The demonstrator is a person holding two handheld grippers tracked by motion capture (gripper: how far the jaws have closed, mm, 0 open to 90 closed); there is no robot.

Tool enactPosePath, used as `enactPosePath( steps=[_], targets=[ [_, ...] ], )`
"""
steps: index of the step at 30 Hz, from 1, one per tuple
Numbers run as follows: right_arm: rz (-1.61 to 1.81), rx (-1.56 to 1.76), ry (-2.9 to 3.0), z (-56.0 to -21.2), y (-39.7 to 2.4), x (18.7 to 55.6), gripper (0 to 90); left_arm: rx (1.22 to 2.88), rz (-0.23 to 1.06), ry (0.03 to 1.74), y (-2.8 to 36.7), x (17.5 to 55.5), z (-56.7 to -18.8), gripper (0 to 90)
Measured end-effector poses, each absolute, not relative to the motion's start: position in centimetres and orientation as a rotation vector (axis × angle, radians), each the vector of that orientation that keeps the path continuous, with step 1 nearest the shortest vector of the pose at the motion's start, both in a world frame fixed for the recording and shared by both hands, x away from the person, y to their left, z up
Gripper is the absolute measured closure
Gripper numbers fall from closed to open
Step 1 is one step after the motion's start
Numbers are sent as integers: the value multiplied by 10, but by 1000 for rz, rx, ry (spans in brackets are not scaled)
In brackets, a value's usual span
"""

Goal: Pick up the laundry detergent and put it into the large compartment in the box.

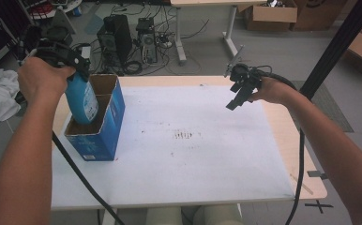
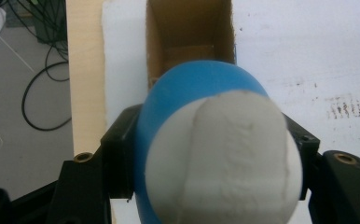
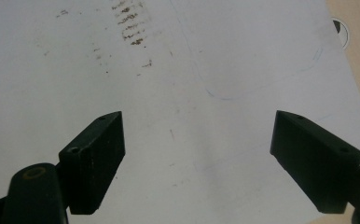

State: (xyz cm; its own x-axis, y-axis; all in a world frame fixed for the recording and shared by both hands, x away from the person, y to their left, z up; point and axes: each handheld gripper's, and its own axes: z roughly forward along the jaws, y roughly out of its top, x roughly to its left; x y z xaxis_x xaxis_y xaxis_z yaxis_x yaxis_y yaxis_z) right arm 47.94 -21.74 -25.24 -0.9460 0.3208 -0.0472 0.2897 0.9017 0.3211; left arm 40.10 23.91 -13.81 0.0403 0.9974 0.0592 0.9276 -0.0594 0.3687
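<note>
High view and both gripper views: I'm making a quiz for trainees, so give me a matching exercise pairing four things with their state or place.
Things:
1. blue bottle
2. blue cardboard box
3. right gripper
4. left gripper

States:
A. open, held above the white sheet
B. shut on the bottle's body, near its white cap
C. stands at the table's left, top open
D. upright, lower part inside the box

Pairs: 1-D, 2-C, 3-A, 4-B
</note>
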Motion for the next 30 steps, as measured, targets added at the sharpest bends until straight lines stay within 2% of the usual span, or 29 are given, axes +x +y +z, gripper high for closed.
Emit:
enactPosePath(
  steps=[30],
  targets=[
    [476,493,2968,-254,-222,481,179,2112,367,2019,242,408,-232,379]
  ],
)
